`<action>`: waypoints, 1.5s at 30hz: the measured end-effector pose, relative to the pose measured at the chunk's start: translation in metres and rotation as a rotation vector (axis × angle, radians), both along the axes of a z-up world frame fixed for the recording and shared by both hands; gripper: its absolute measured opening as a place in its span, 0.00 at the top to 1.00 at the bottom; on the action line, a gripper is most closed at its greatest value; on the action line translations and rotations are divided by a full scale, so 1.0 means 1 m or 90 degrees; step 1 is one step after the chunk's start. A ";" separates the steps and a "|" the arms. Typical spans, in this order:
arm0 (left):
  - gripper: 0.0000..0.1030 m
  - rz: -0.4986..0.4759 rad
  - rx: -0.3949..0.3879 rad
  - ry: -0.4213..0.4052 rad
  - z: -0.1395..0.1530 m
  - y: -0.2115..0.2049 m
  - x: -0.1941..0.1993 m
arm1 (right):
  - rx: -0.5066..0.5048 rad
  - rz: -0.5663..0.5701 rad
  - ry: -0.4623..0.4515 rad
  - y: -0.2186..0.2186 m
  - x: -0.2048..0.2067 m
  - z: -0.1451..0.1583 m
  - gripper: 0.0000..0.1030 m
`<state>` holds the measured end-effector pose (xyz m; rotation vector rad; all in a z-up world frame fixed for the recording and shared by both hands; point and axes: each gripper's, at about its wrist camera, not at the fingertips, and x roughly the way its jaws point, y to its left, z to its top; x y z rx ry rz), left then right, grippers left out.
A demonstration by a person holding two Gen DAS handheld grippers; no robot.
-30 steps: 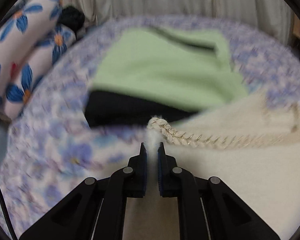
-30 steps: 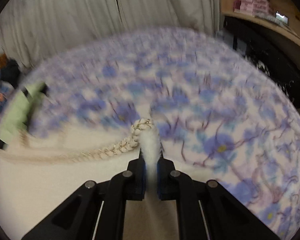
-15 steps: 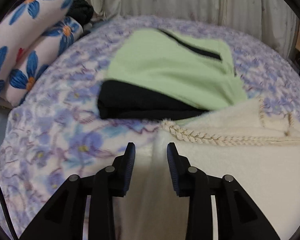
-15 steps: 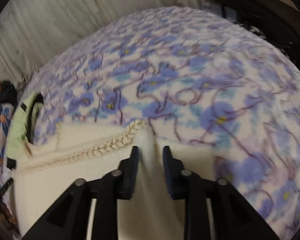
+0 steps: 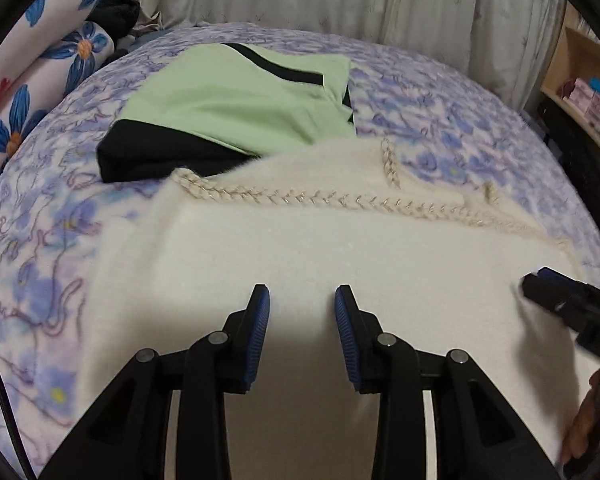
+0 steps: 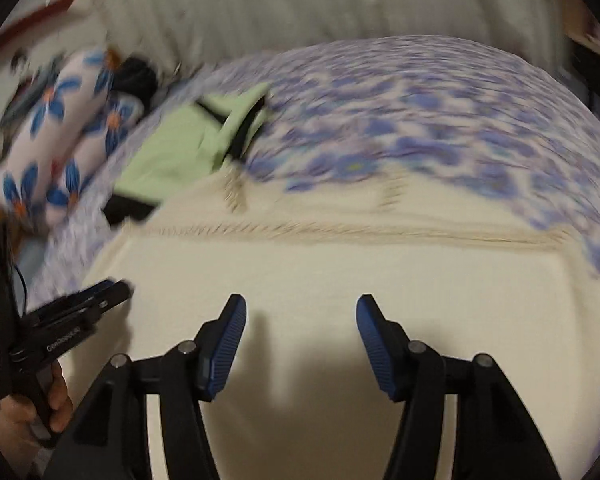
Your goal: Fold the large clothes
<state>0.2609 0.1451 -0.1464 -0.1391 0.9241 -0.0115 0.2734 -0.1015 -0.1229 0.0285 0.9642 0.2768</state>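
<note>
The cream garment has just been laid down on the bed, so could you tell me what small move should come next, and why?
Probably bring both grippers to one side edge of the cream garment for the next fold. The left gripper and right gripper have just been opening and hold nothing; the garment lies flat, its braided trim facing up.

Left gripper [image 5: 302, 300]: matte black frame, two angled arms per side w/ triangular cut-outs, round silver pivot screws along the linkage. Fingers [image 5: 259, 320] lined w/ ribbed blue pads. Thin black cable runs down the far left edge of its view. Right gripper [image 6: 300, 316]: same build, black links, silver screws, blue ribbed pads. From the right wrist cam, the left unit's side carries small white lettering, too blurred to read properly. A hand [image 6: 40, 412] wraps its black handle; no sleeve visible.
</note>
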 end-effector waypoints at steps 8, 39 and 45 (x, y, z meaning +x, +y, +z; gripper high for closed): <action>0.59 0.061 0.086 0.008 -0.004 0.051 0.044 | -0.041 -0.105 0.005 -0.094 0.031 -0.013 1.00; 0.44 0.008 0.006 0.046 0.044 0.025 -0.069 | 0.060 -0.132 -0.007 -0.110 -0.084 0.046 0.56; 0.44 -0.023 -0.001 0.077 0.010 -0.017 -0.125 | -0.005 -0.050 0.007 -0.050 -0.134 0.013 0.50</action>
